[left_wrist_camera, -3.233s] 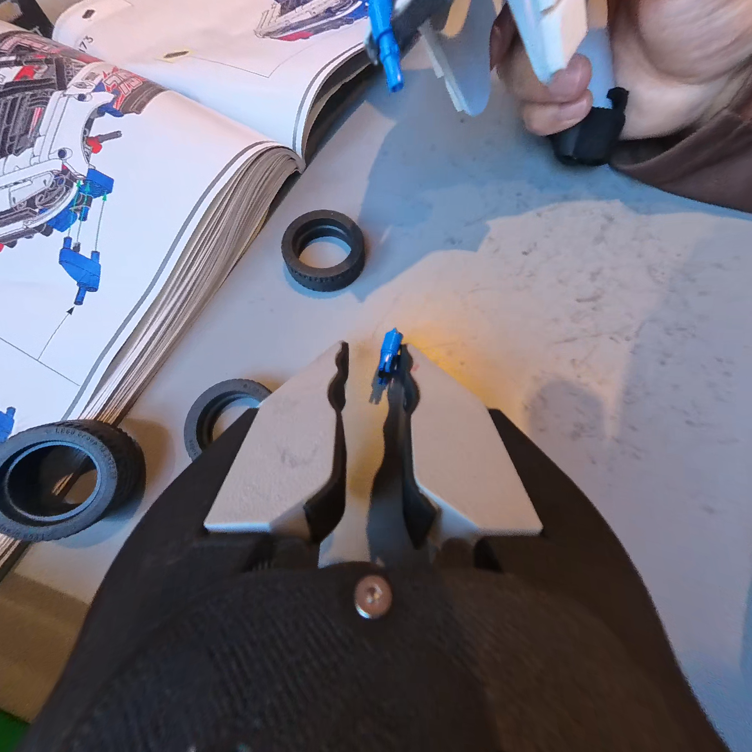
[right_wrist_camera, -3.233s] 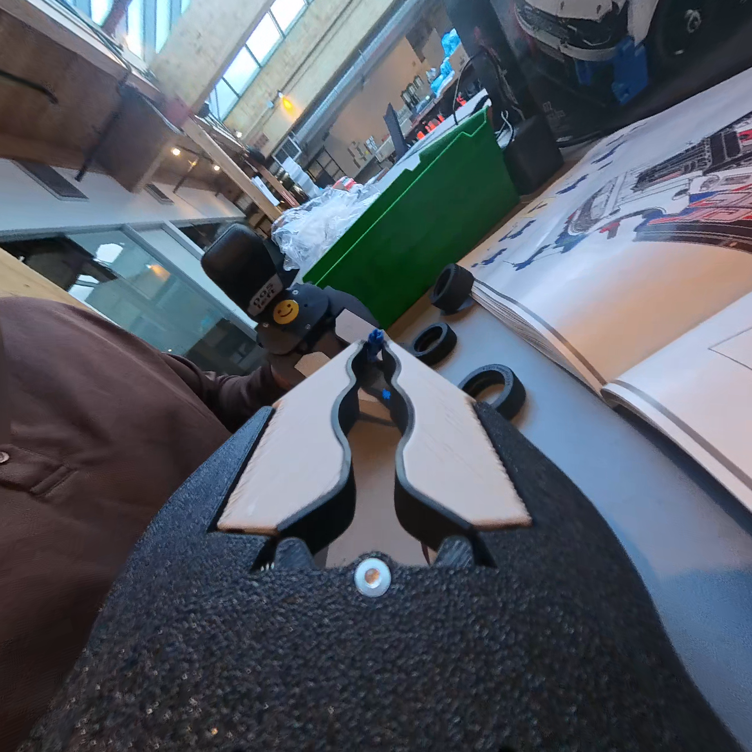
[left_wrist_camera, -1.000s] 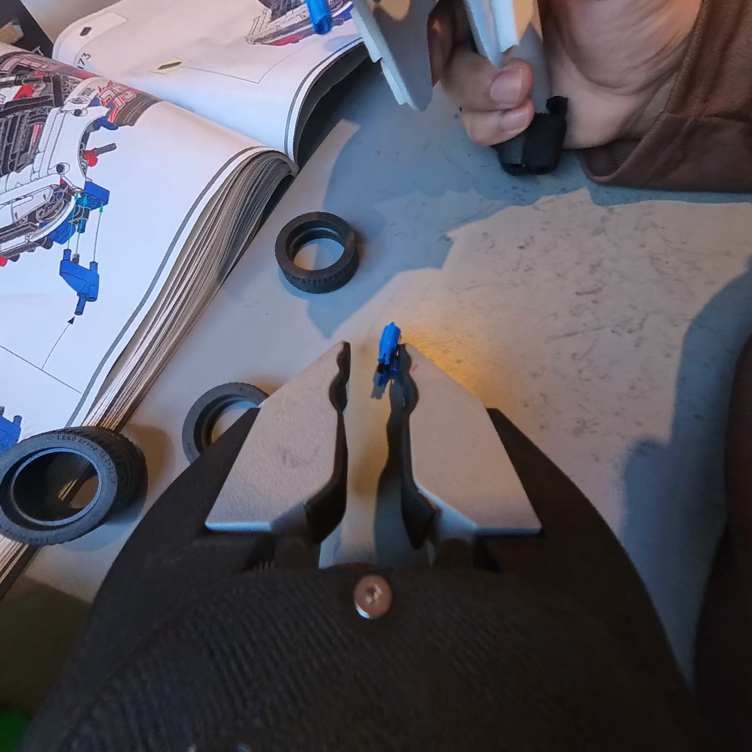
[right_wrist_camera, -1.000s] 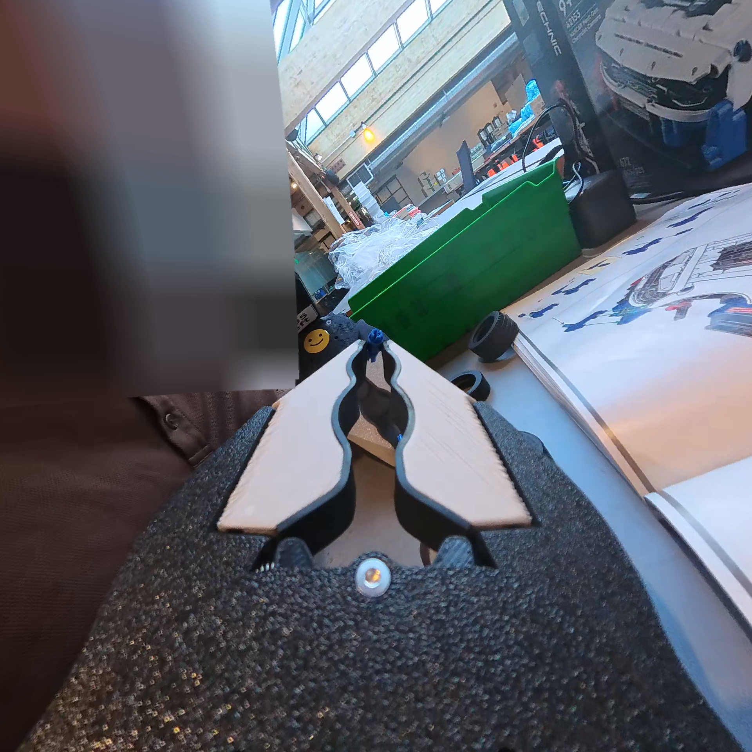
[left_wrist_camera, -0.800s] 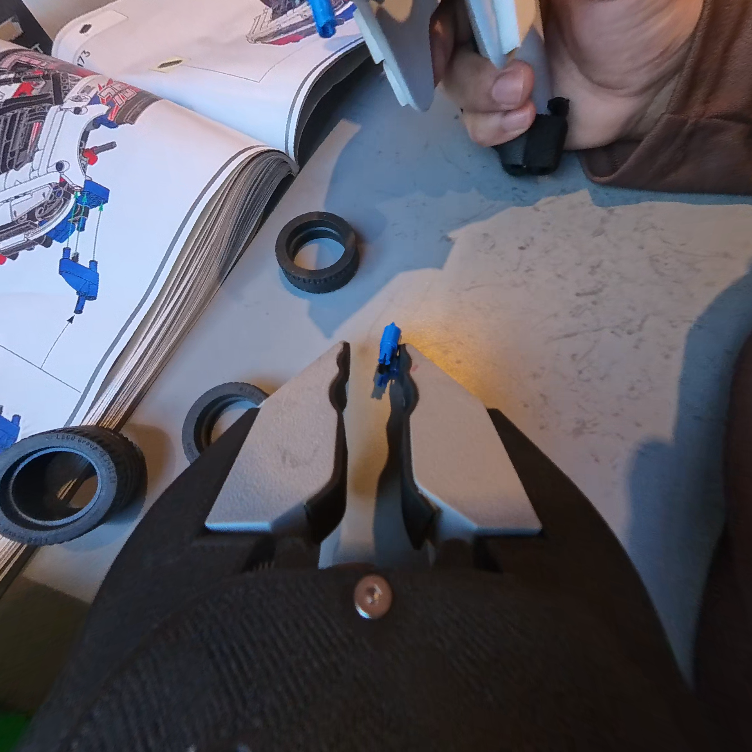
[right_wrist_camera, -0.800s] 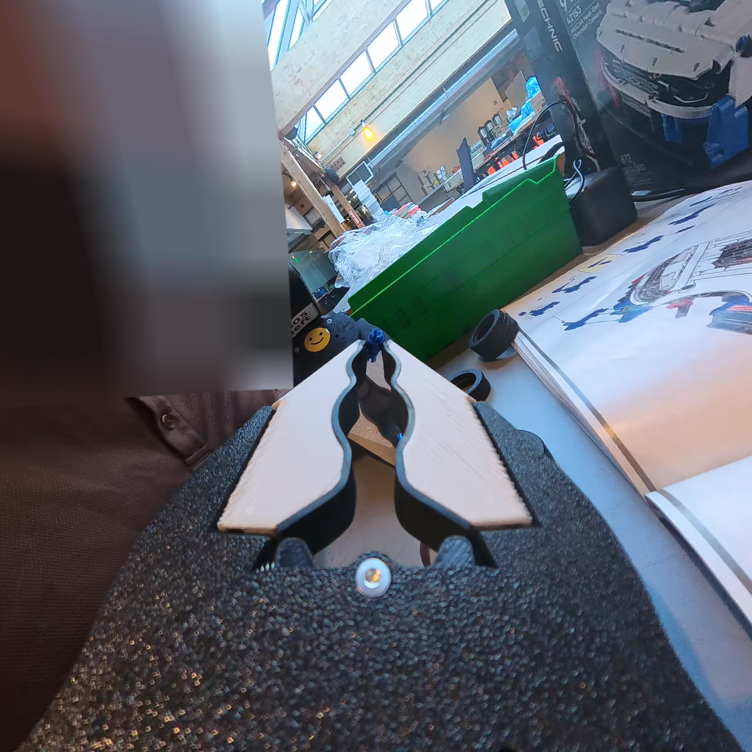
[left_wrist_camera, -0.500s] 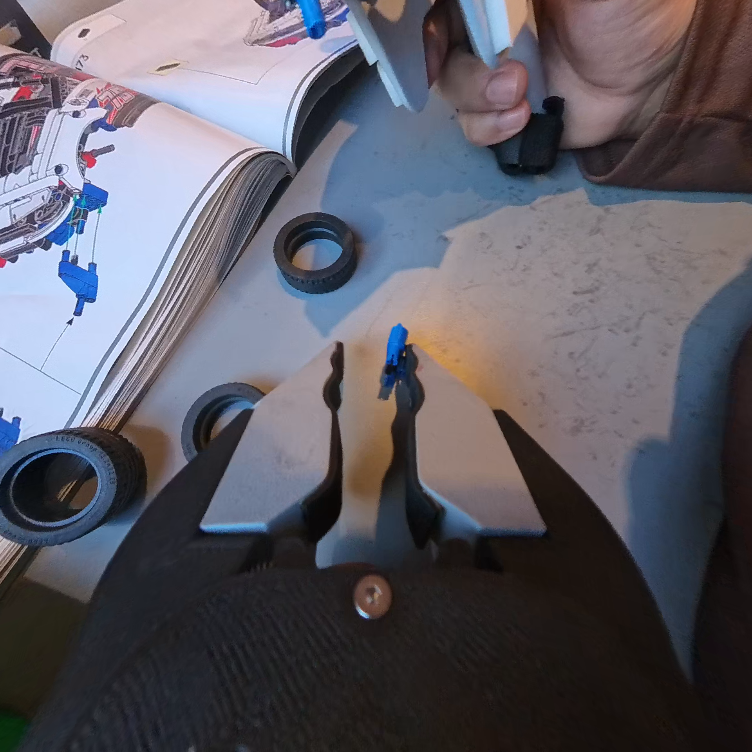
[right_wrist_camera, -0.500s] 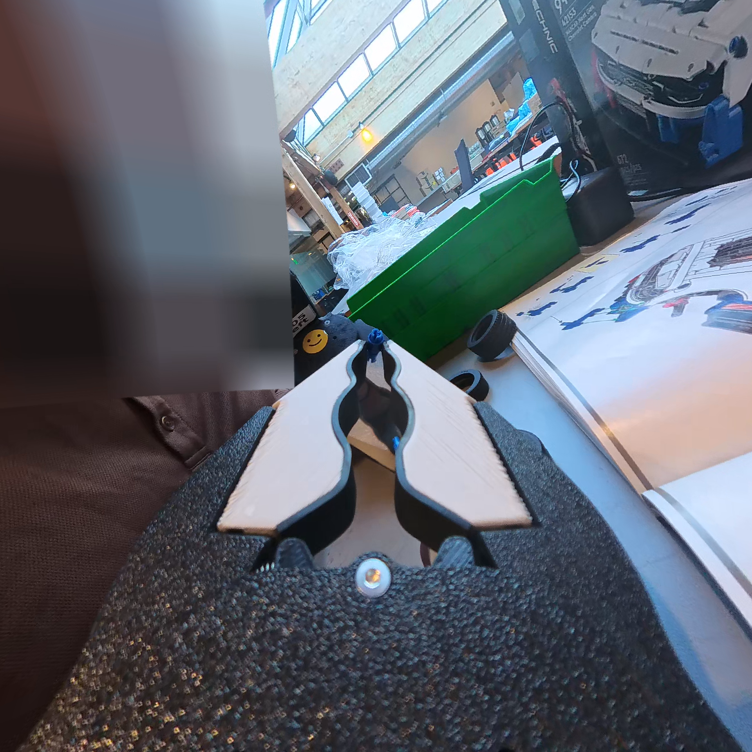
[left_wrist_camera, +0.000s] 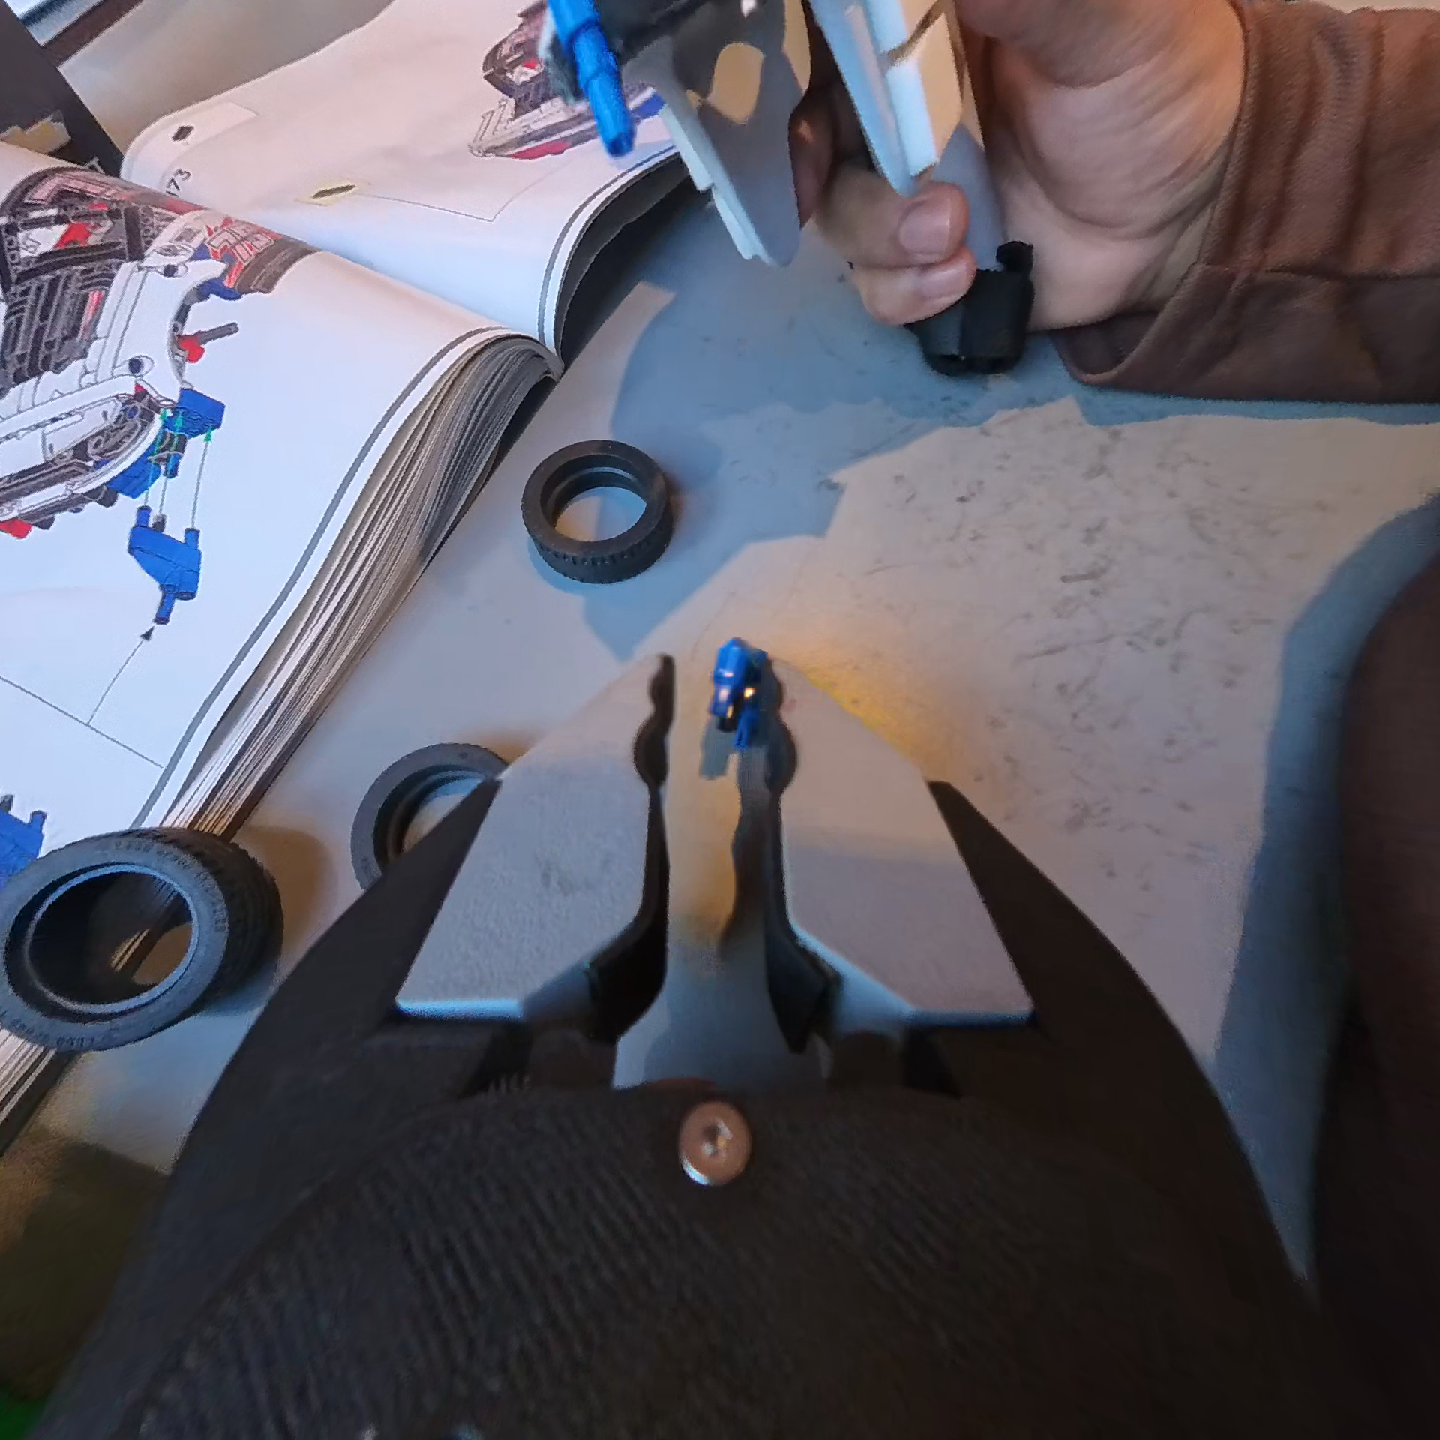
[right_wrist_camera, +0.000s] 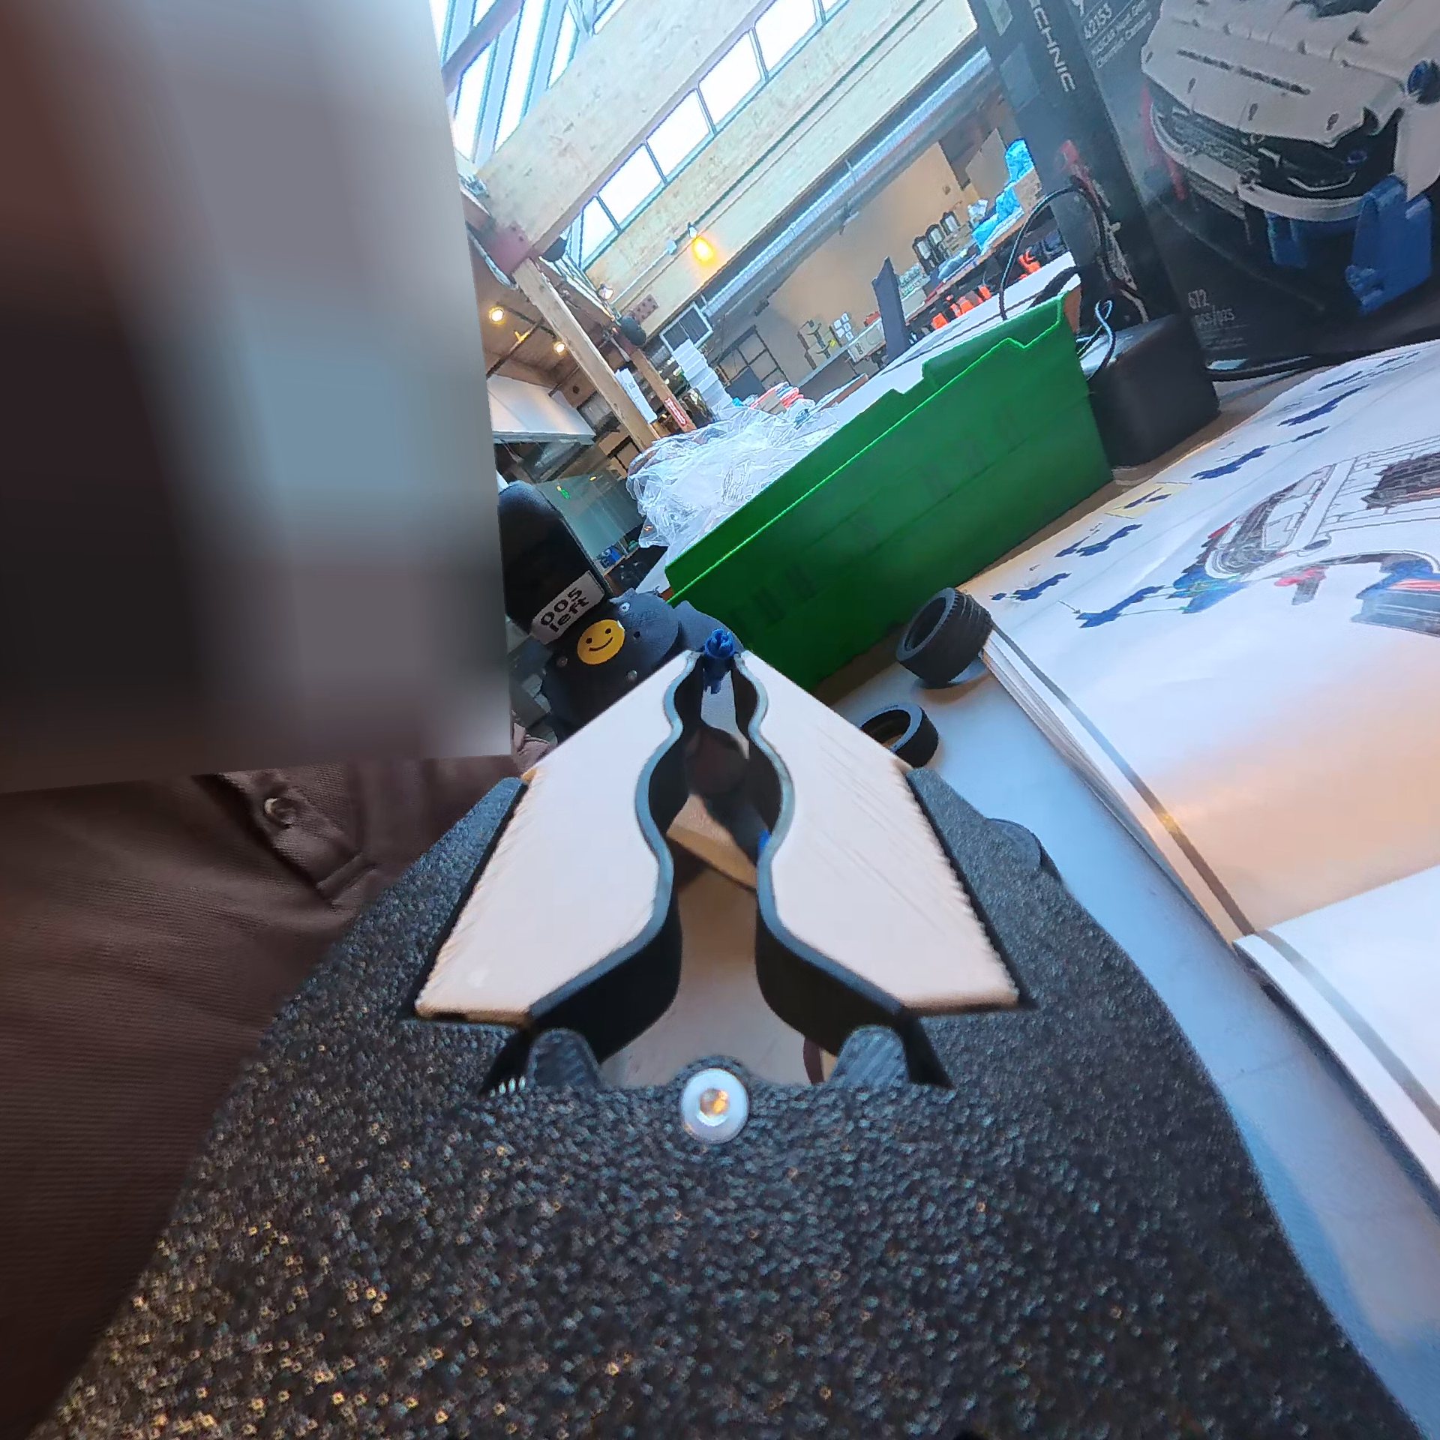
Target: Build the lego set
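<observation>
Left tongs (left_wrist_camera: 705, 686) were parted, with a small blue pin (left_wrist_camera: 736, 690) stuck against the inside tip of the right-hand finger (left_wrist_camera: 857, 857) only; the other finger (left_wrist_camera: 545, 857) stood clear of it. We judged that pin unclamped, hanging on by friction or a snag. Any jolt or tilt could have dropped it onto the surface (left_wrist_camera: 1013, 584), where it might roll or bounce toward the tyres (left_wrist_camera: 596, 520).

Right tongs (right_wrist_camera: 715, 662) were pinched on a second blue pin (right_wrist_camera: 715, 653) at the very tips, and the left view showed that pin (left_wrist_camera: 596, 78) sticking out past them. A grip that shallow could let the pin pivot or shoot out if pushed against the other one off-axis.

Mating the two pins looked like the step in hand, though we couldn't confirm it. With one side loose, a push would likely have knocked it free, not seated it.

Further out lay the manual (left_wrist_camera: 273, 390), open, with a big tyre (left_wrist_camera: 117, 943) at its edge and a green bin (right_wrist_camera: 896, 538) behind. A dropped pin could slip under the pages.
</observation>
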{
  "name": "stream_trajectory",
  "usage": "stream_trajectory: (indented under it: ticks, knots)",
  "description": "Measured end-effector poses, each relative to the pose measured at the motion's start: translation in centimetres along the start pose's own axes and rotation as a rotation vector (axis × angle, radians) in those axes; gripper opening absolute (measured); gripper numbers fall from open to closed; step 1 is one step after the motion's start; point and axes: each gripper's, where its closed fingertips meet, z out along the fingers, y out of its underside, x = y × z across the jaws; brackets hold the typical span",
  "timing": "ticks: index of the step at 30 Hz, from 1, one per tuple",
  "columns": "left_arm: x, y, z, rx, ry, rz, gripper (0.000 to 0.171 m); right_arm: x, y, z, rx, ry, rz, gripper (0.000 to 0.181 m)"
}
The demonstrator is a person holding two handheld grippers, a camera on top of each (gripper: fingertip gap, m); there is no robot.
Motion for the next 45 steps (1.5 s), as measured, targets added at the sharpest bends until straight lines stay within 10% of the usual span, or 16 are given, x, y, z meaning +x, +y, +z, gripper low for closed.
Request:
stream_trajectory:
  ticks: [13,45]
  knots:
    - [-1.5,-0.8,-1.2,0.103,0.056,-0.237,0.004,0.2,0.5,-0.6,-0.033,0.082,-0.045,0.007]
    - [-0.5,-0.5,-1.0,0.068,0.041,-0.113,0.011,0.6,0.5,-0.5,-0.029,0.072,-0.003,0.007]
